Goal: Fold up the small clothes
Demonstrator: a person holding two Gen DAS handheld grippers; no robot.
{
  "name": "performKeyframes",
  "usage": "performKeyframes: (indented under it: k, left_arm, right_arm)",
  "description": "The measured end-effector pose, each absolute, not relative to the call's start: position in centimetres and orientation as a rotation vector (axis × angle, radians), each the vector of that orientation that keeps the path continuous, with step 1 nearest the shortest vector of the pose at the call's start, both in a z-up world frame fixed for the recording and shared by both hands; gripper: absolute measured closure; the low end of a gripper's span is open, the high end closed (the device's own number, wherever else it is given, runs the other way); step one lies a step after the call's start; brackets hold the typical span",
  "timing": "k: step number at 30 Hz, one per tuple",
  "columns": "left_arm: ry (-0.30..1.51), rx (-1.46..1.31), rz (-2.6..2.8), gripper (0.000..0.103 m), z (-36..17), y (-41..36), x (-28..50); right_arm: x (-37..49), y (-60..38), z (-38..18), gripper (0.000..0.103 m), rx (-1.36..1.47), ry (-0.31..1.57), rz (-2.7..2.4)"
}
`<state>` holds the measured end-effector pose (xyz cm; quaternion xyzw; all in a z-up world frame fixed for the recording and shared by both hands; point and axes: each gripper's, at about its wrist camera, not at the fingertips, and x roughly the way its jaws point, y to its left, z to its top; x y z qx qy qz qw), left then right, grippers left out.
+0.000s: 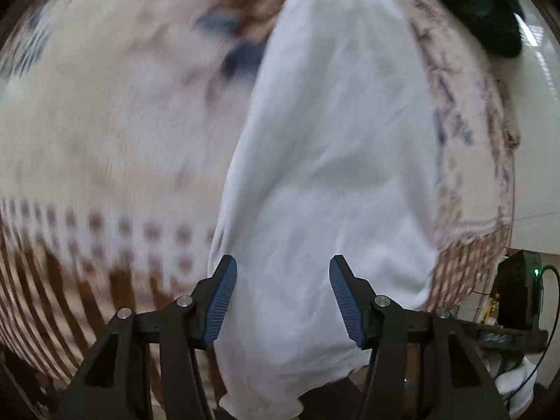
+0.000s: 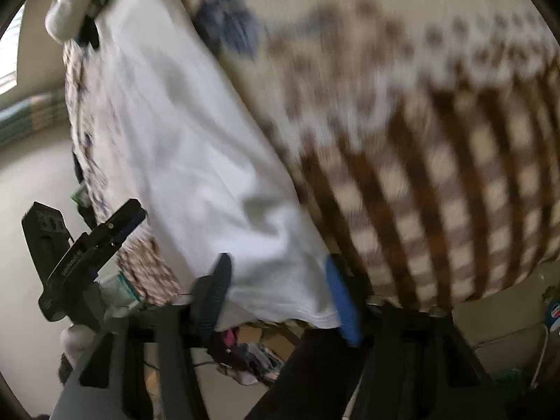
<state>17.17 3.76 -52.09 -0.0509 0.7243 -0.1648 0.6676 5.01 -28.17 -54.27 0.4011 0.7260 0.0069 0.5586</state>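
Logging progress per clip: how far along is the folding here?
Done: the white fabric garment lies as a long narrow strip on the brown-and-cream patterned cloth, sides seemingly folded in. In hand: nothing; left gripper and right gripper hover with jaws open. Left: likely the crosswise folds.

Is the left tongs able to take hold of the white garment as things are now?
Probably yes. The left tongs stand open directly over the white garment, which lies spread on the patterned cloth. Nothing lies between its blue pads and the fabric.
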Motion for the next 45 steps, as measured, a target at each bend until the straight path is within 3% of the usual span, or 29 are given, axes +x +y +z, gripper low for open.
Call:
performKeyframes:
  k: [1, 4, 8, 10, 12, 14, 18, 19, 20, 21, 28, 34, 37, 38, 39, 40, 41, 43, 44, 45]
  left_arm:
    - [1.627, -0.102, -0.341, 0.050, -52.3, 4.2, 16.3]
    - [1.612, -0.092, -0.312, 0.050, -51.5, 4.6, 15.0]
    - [1.614, -0.108, -0.279, 0.050, -49.9, 5.6, 13.2]
    - [1.613, -0.129, -0.262, 0.050, -49.4, 6.5, 12.2]
    - [1.622, -0.158, -0.248, 0.050, -49.4, 7.4, 11.2]
    - [1.642, -0.175, -0.234, 0.050, -50.7, 7.9, 10.4]
    - [1.653, -0.182, -0.238, 0.056, -51.9, 8.3, 10.0]
    - [1.641, -0.182, -0.256, 0.078, -52.0, 8.1, 10.0]
    - [1.637, -0.173, -0.259, 0.098, -52.1, 7.8, 10.0]
    - [1.632, -0.167, -0.266, 0.098, -52.0, 7.5, 9.9]
    - [1.608, -0.081, -0.286, 0.101, -52.2, 7.5, 8.7]
    - [1.641, -0.095, -0.302, 0.099, -52.8, 8.1, 9.0]
    - [1.662, -0.143, -0.300, 0.093, -51.9, 8.6, 9.8]
    - [1.669, -0.159, -0.298, 0.081, -51.5, 8.8, 10.1]
    - [1.659, -0.188, -0.308, 0.075, -50.8, 9.1, 10.4]
    - [1.639, -0.228, -0.329, 0.068, -49.7, 9.3, 10.9]
    - [1.616, -0.255, -0.339, 0.054, -48.5, 9.3, 11.6]
    - [1.574, -0.301, -0.376, 0.035, -46.6, 9.1, 13.7]
    - [1.553, -0.338, -0.399, 0.033, -45.9, 8.9, 15.0]
    - [1.531, -0.379, -0.423, 0.033, -45.2, 8.7, 16.6]
  right_arm:
    - [4.3, -27.5, -54.6, 0.100, 0.919, 1.728, 0.009]
    - [2.4, -25.7, -55.5, 0.101, 0.833, 1.784, 0.014]
    - [-0.4, -26.2, -55.5, 0.099, 0.921, 1.781, 0.016]
    - [-2.0, -27.9, -54.9, 0.087, 1.033, 1.741, -0.010]
    - [-3.0, -29.1, -54.9, 0.063, 1.163, 1.698, -0.046]
    - [-3.5, -29.6, -55.5, 0.057, 1.249, 1.674, -0.075]
    - [-4.3, -29.7, -57.7, 0.057, 1.403, 1.627, -0.127]
    - [-4.3, -29.5, -58.0, 0.059, 1.414, 1.617, -0.159]
    - [-4.5, -29.4, -58.1, 0.081, 1.426, 1.594, -0.175]
    - [-4.6, -28.9, -58.0, 0.102, 1.410, 1.594, -0.195]
    - [-5.8, -26.2, -55.3, 0.102, 1.266, 1.615, -0.269]
    - [-4.4, -25.4, -56.2, 0.102, 1.258, 1.649, -0.257]
    - [-2.5, -25.6, -55.7, 0.096, 1.203, 1.703, -0.187]
    - [-2.1, -25.8, -55.2, 0.078, 1.186, 1.705, -0.176]
    - [-1.3, -26.1, -54.1, 0.052, 1.144, 1.708, -0.167]
    - [-0.8, -26.3, -53.3, 0.044, 1.124, 1.697, -0.155]
    - [-0.3, -26.5, -52.3, 0.035, 1.103, 1.684, -0.139]
    - [1.3, -26.9, -49.8, 0.033, 1.036, 1.667, -0.106]
    - [2.0, -27.5, -48.8, 0.030, 1.010, 1.661, -0.094]
    - [3.8, -27.7, -47.4, 0.020, 0.986, 1.640, -0.075]
